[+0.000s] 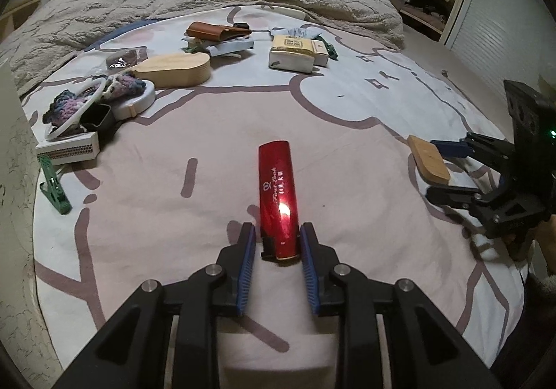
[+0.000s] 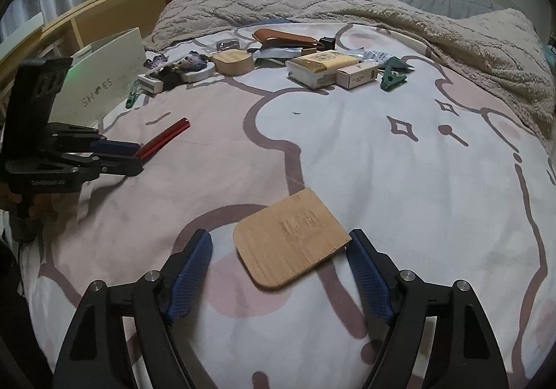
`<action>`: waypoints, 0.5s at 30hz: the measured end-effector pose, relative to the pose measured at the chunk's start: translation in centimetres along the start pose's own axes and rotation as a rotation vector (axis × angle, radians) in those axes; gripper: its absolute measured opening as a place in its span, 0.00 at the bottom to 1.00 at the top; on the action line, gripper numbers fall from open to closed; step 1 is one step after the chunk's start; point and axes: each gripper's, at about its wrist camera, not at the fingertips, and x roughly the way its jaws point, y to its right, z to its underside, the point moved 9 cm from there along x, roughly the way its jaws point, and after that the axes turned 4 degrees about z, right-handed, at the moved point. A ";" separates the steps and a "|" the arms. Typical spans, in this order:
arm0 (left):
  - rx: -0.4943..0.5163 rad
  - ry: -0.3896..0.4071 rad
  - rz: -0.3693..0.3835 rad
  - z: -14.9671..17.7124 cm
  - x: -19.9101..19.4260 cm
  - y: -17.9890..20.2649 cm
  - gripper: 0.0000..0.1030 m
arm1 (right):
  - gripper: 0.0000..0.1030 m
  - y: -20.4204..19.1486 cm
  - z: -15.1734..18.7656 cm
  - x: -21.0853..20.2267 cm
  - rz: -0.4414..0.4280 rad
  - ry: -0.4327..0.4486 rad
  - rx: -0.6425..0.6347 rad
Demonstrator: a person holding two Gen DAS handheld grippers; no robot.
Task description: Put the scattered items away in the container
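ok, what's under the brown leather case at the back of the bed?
The brown leather case lies on a small stack: a pale flat box and something dark green at its near edge. Whatever lies deeper in the stack is covered.

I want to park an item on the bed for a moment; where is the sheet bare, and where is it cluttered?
Bare sheet lies between the red flat case and the flat wooden piece, and on toward the yellow paper packet. Beyond that it is crowded: the oval wooden box, brown leather pouch and green clip.
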 end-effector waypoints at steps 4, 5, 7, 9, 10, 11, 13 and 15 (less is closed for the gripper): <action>-0.003 -0.005 -0.008 0.2 -0.1 -0.3 0.27 | 0.78 -0.9 0.5 -0.8 -0.030 0.016 -0.007; 0.000 -0.005 -0.011 0.2 -0.2 -0.3 0.27 | 0.78 -1.3 0.7 -1.0 -0.040 0.019 -0.018; 0.006 -0.005 -0.017 0.3 -0.2 -0.3 0.28 | 0.78 -2.1 0.9 -1.2 -0.050 0.023 -0.042; 0.012 -0.006 -0.021 0.3 -0.1 -0.2 0.29 | 0.78 -2.9 1.1 -1.4 -0.070 0.023 -0.064; 0.015 -0.006 -0.022 0.3 -0.1 -0.1 0.32 | 0.78 -3.3 1.2 -1.5 -0.081 0.023 -0.074; 0.017 -0.005 -0.017 0.3 0.0 0.0 0.34 | 0.78 -3.6 1.3 -1.6 -0.087 0.023 -0.084; 0.021 -0.003 0.004 0.4 0.2 0.4 0.48 | 0.78 -3.7 1.3 -1.6 -0.078 0.026 -0.090; 0.033 -0.004 0.008 0.4 0.4 0.9 0.56 | 0.78 -3.5 1.3 -1.6 -0.077 0.023 -0.074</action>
